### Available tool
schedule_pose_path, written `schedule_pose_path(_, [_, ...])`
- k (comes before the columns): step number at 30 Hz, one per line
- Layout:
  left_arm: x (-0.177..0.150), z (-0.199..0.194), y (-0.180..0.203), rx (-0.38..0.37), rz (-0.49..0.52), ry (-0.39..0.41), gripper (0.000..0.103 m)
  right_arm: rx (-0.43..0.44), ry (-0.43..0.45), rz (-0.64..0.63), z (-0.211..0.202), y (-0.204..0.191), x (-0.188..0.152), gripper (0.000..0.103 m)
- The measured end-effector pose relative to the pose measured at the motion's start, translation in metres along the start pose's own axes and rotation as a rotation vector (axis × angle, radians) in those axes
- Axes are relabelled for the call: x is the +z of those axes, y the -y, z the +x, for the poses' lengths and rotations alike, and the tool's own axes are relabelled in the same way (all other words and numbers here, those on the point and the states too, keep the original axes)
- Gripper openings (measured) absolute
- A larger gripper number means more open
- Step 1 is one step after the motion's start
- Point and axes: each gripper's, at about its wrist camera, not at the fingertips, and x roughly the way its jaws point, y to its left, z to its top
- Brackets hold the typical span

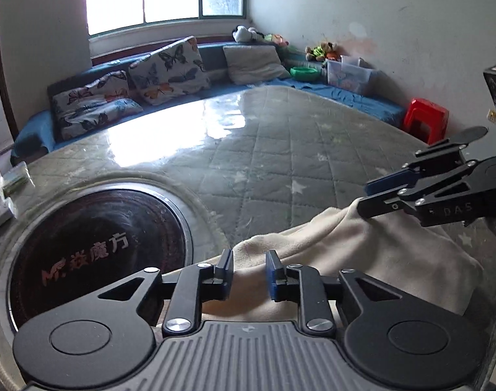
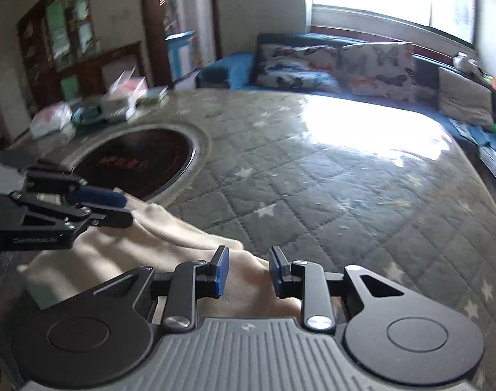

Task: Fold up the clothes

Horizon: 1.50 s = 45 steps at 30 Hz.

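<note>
A cream fleece garment (image 1: 362,254) lies bunched at the near edge of a table with a quilted grey cover (image 1: 264,163). My left gripper (image 1: 248,268) has its blue-padded fingers narrowly apart with a thick fold of the garment between them. My right gripper (image 1: 372,194) comes in from the right, and the cloth tents up to its tips. In the right wrist view, the right gripper (image 2: 248,272) pinches the garment (image 2: 117,254) the same way. There the left gripper (image 2: 124,208) holds a raised corner at the left.
A dark round plate with lettering (image 1: 98,260) is set into the table, left of the garment. Several packets (image 2: 85,114) sit at the table's left edge. A blue sofa with butterfly cushions (image 1: 169,68) and a red stool (image 1: 427,117) stand beyond the table.
</note>
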Motion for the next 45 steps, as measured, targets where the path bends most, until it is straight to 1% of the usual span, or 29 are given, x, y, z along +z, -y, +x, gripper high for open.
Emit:
schedule_pose_path(4, [-0.003, 0.006, -0.003, -0.034, 0.026, -0.016, 0.025, 0.016, -0.034, -0.013, 0.012, -0.004, 0.003, 0.027])
schedule_pose_path(8, [-0.005, 0.006, -0.008, -0.068, 0.042, -0.027, 0.028, 0.019, -0.047, -0.034, 0.015, -0.009, 0.006, 0.027])
schedule_pose_path(12, [-0.006, 0.006, -0.015, -0.1, 0.048, -0.038, 0.03, 0.035, -0.043, 0.017, 0.014, -0.007, 0.014, 0.027])
schedule_pose_path(15, [-0.006, 0.005, -0.02, -0.124, 0.052, -0.046, 0.03, 0.055, -0.066, 0.039, 0.023, -0.007, 0.019, 0.027])
schedule_pose_path(19, [-0.006, 0.006, -0.026, -0.151, 0.064, -0.059, 0.03, 0.039, -0.08, 0.049, 0.037, -0.012, 0.019, 0.027])
schedule_pose_path(20, [-0.005, 0.007, -0.025, -0.156, 0.071, -0.061, 0.029, 0.036, -0.077, 0.057, 0.039, -0.012, 0.019, 0.026])
schedule_pose_path(21, [-0.005, 0.008, -0.025, -0.16, 0.078, -0.064, 0.027, 0.035, -0.075, 0.064, 0.04, -0.013, 0.019, 0.024])
schedule_pose_path(22, [-0.005, 0.008, -0.025, -0.158, 0.091, -0.06, 0.024, 0.033, -0.072, 0.067, 0.04, -0.013, 0.018, 0.016])
schedule_pose_path(23, [-0.006, 0.009, -0.024, -0.151, 0.105, -0.054, 0.019, 0.03, -0.067, 0.066, 0.04, -0.014, 0.018, 0.012])
schedule_pose_path(24, [-0.007, 0.009, -0.024, -0.142, 0.111, -0.048, 0.017, 0.019, -0.06, 0.059, 0.04, -0.016, 0.018, 0.006])
schedule_pose_path(25, [-0.007, 0.009, -0.024, -0.134, 0.117, -0.041, 0.013, 0.005, -0.052, 0.049, 0.039, -0.019, 0.017, 0.004])
schedule_pose_path(26, [-0.007, 0.007, -0.023, -0.121, 0.12, -0.031, 0.011, -0.003, -0.044, 0.041, 0.037, -0.021, 0.017, 0.004])
schedule_pose_path(27, [-0.007, 0.004, -0.022, -0.107, 0.123, -0.02, 0.011, -0.011, -0.031, 0.032, 0.035, -0.023, 0.018, 0.004])
schedule_pose_path(30, [-0.004, -0.005, -0.017, -0.059, 0.135, 0.046, 0.01, -0.042, 0.023, -0.002, 0.025, -0.029, 0.022, 0.003])
schedule_pose_path(31, [-0.003, -0.005, -0.015, -0.049, 0.137, 0.053, 0.01, -0.051, 0.039, -0.01, 0.023, -0.03, 0.023, 0.003])
schedule_pose_path(33, [-0.002, 0.002, -0.011, -0.025, 0.14, 0.034, 0.01, -0.066, 0.054, -0.014, 0.024, -0.03, 0.024, 0.003])
schedule_pose_path(36, [-0.002, 0.016, -0.008, 0.005, 0.137, -0.013, 0.012, -0.072, 0.023, 0.002, 0.038, -0.025, 0.02, 0.004])
schedule_pose_path(38, [-0.001, 0.015, -0.007, 0.014, 0.131, -0.011, 0.014, -0.087, 0.014, 0.021, 0.042, -0.022, 0.016, 0.006])
schedule_pose_path(41, [0.0, 0.013, -0.005, 0.027, 0.133, -0.003, 0.015, -0.071, 0.053, 0.057, 0.02, -0.019, 0.011, 0.007])
schedule_pose_path(43, [-0.002, 0.015, -0.005, 0.036, 0.125, -0.009, 0.016, -0.065, 0.077, 0.048, 0.001, -0.021, 0.005, 0.01])
schedule_pose_path(45, [-0.003, 0.014, -0.003, 0.051, 0.116, -0.006, 0.016, -0.066, 0.082, 0.041, -0.012, -0.024, -0.006, 0.012])
